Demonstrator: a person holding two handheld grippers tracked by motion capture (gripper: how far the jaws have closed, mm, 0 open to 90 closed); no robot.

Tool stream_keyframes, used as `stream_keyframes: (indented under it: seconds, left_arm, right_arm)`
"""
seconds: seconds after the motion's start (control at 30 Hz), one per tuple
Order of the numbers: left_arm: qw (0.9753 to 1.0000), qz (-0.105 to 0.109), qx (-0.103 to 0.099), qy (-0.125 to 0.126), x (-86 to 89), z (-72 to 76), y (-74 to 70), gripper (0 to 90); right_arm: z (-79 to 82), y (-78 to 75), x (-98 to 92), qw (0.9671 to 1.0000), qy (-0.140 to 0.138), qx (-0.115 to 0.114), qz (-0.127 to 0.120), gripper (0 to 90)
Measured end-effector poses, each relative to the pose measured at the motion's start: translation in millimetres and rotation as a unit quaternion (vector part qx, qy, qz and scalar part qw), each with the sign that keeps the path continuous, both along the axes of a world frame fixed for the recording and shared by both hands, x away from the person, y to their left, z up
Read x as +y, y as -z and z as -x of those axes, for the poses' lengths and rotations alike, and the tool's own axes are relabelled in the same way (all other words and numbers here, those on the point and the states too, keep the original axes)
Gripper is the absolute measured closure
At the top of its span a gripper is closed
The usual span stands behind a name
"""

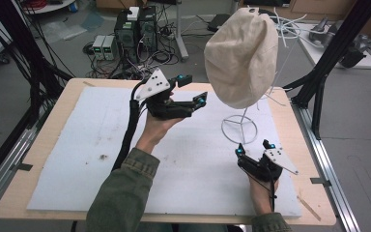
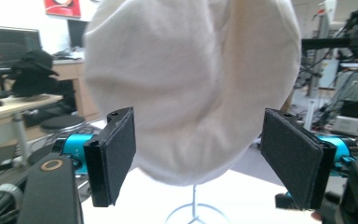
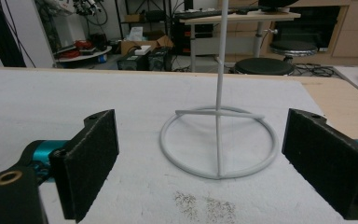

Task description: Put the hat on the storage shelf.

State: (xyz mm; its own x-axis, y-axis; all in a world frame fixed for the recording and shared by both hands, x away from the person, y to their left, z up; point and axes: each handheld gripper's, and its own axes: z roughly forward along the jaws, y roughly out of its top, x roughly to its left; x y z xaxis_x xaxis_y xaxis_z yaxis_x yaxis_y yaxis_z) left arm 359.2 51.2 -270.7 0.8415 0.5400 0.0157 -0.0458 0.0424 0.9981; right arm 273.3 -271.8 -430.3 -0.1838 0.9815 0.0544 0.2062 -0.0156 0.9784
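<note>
A cream cloth hat point(image 1: 242, 57) sits atop a white wire stand whose ring base point(image 1: 239, 129) rests on the white mat. My left gripper point(image 1: 193, 92) is raised to the left of the hat, open, jaws pointing at it with nothing between them. In the left gripper view the hat point(image 2: 193, 84) hangs just beyond the two black pads point(image 2: 116, 154). My right gripper point(image 1: 254, 147) rests low near the table's front right, open, just in front of the ring base. In the right gripper view the ring base point(image 3: 219, 142) and upright rod point(image 3: 222, 56) lie between and beyond the open jaws.
The white mat point(image 1: 77, 159) covers most of the wooden table point(image 1: 43, 140). Black frame posts point(image 1: 333, 53) stand at the right and left. Computers and cables point(image 1: 135, 34) sit on the floor behind the table. Small dark specks point(image 3: 205, 205) mark the mat.
</note>
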Motion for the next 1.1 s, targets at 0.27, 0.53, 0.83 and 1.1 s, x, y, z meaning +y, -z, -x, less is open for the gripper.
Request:
stream_keyframes:
  seconds: [0.27, 0.53, 0.83, 1.1]
  left_arm:
    - [0.9992, -0.008, 0.017, -0.035, 32.2, 9.8, 18.1, 25.5]
    - [0.9962, 0.001, 0.03, -0.081, 66.4, 18.6, 37.3, 24.0]
    - [0.9918, 0.006, 0.045, -0.119, 98.2, 29.1, 60.4, 23.5]
    - [0.9845, 0.013, 0.031, -0.172, 123.7, 43.1, 88.6, 23.1]
  right_arm:
    - [0.7, -0.2, -0.1, 1.0, 0.001, 0.001, -0.002, 9.9]
    - [0.8, 0.1, 0.3, 1.0, 0.002, 0.004, -0.004, 9.9]
    - [0.5, 0.3, 0.0, 1.0, 0.001, 0.004, -0.004, 9.9]
    - [1.3, 0.2, 0.0, 1.0, 0.001, 0.006, -0.007, 9.9]
